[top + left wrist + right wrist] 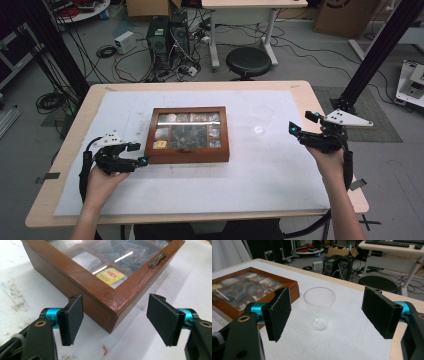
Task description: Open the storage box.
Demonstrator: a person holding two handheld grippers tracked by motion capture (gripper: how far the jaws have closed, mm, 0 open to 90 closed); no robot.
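On the white mat (pixel 280 170), the wooden box (pixel 187 135) sits in the middle. At its eight o'clock corner, the left gripper (pixel 141 154) has wide jaws around the corner, not touching. At three o'clock, the right gripper (pixel 300 122) faces the clear cup (pixel 319 308), jaws wide.

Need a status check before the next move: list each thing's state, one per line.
wooden tea box: lid shut, flat on the table.
plastic cup: upright, empty.
left gripper: open, jaws astride the box's corner.
right gripper: open, holding nothing.
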